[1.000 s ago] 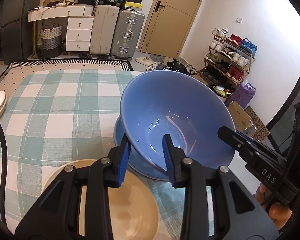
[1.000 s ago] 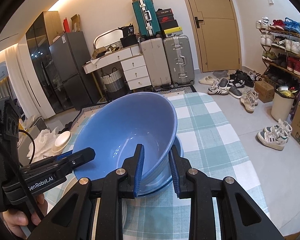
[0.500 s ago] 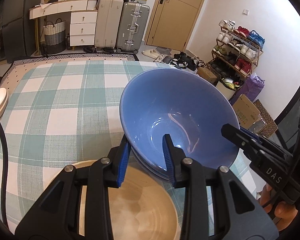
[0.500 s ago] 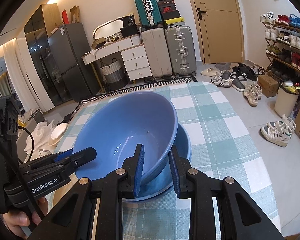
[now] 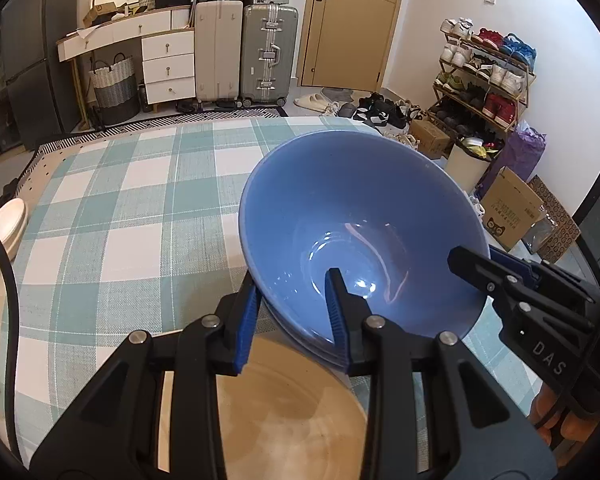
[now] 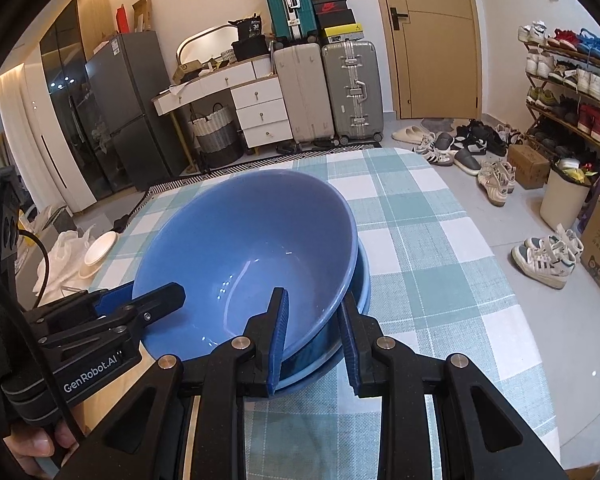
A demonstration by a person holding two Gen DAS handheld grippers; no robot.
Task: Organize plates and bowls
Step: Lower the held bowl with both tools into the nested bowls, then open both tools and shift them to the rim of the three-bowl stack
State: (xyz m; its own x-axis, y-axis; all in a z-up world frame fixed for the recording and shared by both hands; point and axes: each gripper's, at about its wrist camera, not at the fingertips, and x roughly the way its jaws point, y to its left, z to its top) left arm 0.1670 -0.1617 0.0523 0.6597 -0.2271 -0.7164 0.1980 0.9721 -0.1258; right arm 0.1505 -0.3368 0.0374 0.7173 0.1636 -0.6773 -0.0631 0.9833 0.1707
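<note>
Left wrist: left gripper [image 5: 293, 312] pinching near rim of blue bowl [image 5: 360, 232] — tilted over blue plate [image 5: 300, 340] beside beige plate [image 5: 284, 420], near tabletop's right edge.

Right wrist: right gripper [image 6: 312, 332] straddling bowl's opposite rim, fingers apparently closed on it — sharing weight, probably for nesting onto plate.

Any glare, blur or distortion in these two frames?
Left wrist: sharp, white glare streaks inside the glossy blue ceramic bowl; fisheye bends the teal-checked tablecloth, corners black. Right wrist: fainter glare in the bowl, warm lamp glow top left, same distortion; no motion blur.
</note>
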